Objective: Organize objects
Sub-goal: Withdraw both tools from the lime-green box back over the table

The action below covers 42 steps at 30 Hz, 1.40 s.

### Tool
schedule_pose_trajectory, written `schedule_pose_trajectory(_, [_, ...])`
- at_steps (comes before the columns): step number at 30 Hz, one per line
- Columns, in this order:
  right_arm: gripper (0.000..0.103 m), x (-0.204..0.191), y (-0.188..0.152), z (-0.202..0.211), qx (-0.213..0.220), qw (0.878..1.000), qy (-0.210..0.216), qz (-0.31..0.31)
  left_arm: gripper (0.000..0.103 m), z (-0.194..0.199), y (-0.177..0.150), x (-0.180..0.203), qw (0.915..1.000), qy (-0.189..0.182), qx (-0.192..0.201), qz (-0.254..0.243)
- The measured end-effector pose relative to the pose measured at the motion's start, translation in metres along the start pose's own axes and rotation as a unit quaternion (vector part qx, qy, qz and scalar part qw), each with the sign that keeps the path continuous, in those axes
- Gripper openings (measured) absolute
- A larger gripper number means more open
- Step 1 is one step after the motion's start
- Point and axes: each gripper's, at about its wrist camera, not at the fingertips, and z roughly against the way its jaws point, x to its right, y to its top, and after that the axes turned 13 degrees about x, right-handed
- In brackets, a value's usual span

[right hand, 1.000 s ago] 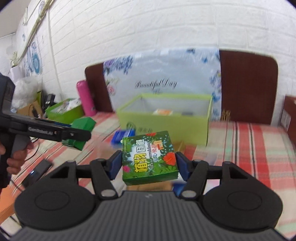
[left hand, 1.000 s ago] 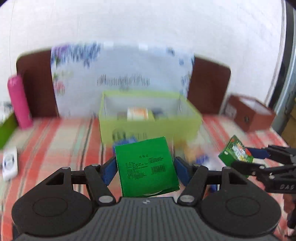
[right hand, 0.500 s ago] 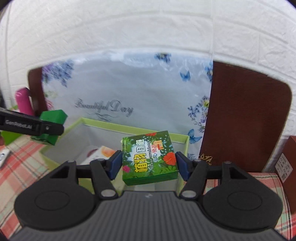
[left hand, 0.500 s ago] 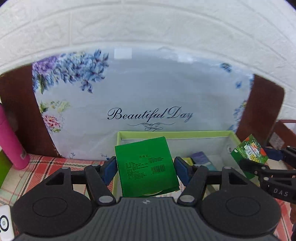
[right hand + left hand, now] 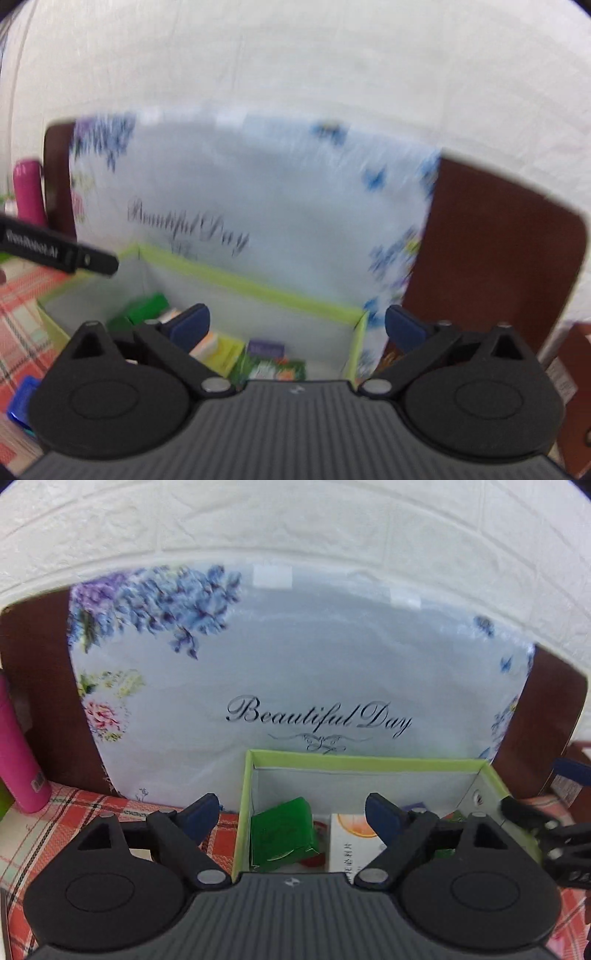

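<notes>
A lime-green open box (image 5: 369, 762) stands on the plaid table against a floral "Beautiful Day" board. My left gripper (image 5: 291, 808) is open and empty above the box's left end. The plain green carton (image 5: 282, 834) lies tilted inside the box below it, next to a white and orange carton (image 5: 351, 834). My right gripper (image 5: 295, 326) is open and empty above the box's right end (image 5: 258, 291). The green patterned carton (image 5: 275, 367) lies inside below it, beside a yellow packet (image 5: 225, 354) and the plain green carton (image 5: 146, 312).
A pink bottle (image 5: 18, 760) stands at the left by the dark brown headboard (image 5: 33, 686). A brown box (image 5: 569, 373) sits at the right. A blue item (image 5: 22, 402) lies on the plaid cloth (image 5: 55, 823) left of the green box. White brick wall behind.
Both grippers have opened and let go of their cartons, which now lie inside the green box. Both grippers have moved closer over the box.
</notes>
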Motion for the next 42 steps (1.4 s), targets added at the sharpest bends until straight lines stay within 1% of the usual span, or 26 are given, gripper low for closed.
schedule_pose_trajectory(2, [0.103,0.006,0.016,0.028,0.03,0.999,-0.013,-0.016,0.089,0.02,0.005,0.003,0.9999,0.007,0.015,0.001])
schedule_pose_trajectory(4, [0.103,0.013,0.027,0.056,0.058,0.997,-0.016,-0.042,0.089,0.04,0.008,0.009,0.9996,0.018,0.023,-0.003])
schedule_pose_trajectory(6, [0.103,0.017,0.034,0.084,0.076,0.995,-0.013,-0.066,0.09,0.062,0.006,0.018,0.9991,0.036,0.017,-0.016])
schedule_pose_trajectory(9, [0.103,0.02,0.035,0.12,0.087,0.992,-0.006,-0.092,0.091,0.095,-0.006,0.028,0.999,0.041,0.01,-0.016])
schedule_pose_trajectory(12, [0.103,0.017,0.027,0.15,0.079,0.992,0.003,-0.102,0.091,0.123,-0.025,0.038,0.9995,0.029,0.005,-0.013])
schedule_pose_trajectory(16, [0.103,0.011,0.003,0.183,0.054,0.993,-0.008,-0.104,0.091,0.149,-0.053,0.053,0.9988,0.035,-0.009,-0.032])
schedule_pose_trajectory(19, [0.103,0.008,-0.015,0.201,0.033,0.993,-0.009,-0.111,0.091,0.162,-0.07,0.062,0.9983,0.036,-0.022,-0.039])
schedule_pose_trajectory(25, [0.103,0.003,-0.046,0.23,0.002,0.992,-0.03,-0.12,0.091,0.175,-0.099,0.069,0.9977,0.035,-0.055,-0.021])
schedule_pose_trajectory(30, [0.103,-0.008,-0.071,0.244,-0.031,0.993,-0.036,-0.113,0.091,0.177,-0.116,0.069,0.9957,0.044,-0.08,-0.016])
schedule_pose_trajectory(34, [0.103,-0.018,-0.087,0.248,-0.06,0.991,-0.015,-0.12,0.091,0.177,-0.126,0.068,0.9944,0.047,-0.094,-0.012])
schedule_pose_trajectory(37, [0.103,-0.027,-0.092,0.249,-0.067,0.991,-0.008,-0.119,0.091,0.178,-0.13,0.064,0.9938,0.052,-0.098,-0.008])
schedule_pose_trajectory(39, [0.103,-0.032,-0.093,0.248,-0.066,0.992,-0.009,-0.105,0.091,0.179,-0.132,0.058,0.9935,0.057,-0.099,-0.001])
schedule_pose_trajectory(40, [0.102,-0.034,-0.092,0.246,-0.065,0.993,-0.013,-0.094,0.091,0.18,-0.133,0.055,0.9933,0.06,-0.099,0.003])
schedule_pose_trajectory(42, [0.095,-0.038,-0.089,0.24,-0.064,0.995,-0.023,-0.079,0.091,0.181,-0.134,0.048,0.9928,0.067,-0.099,0.012])
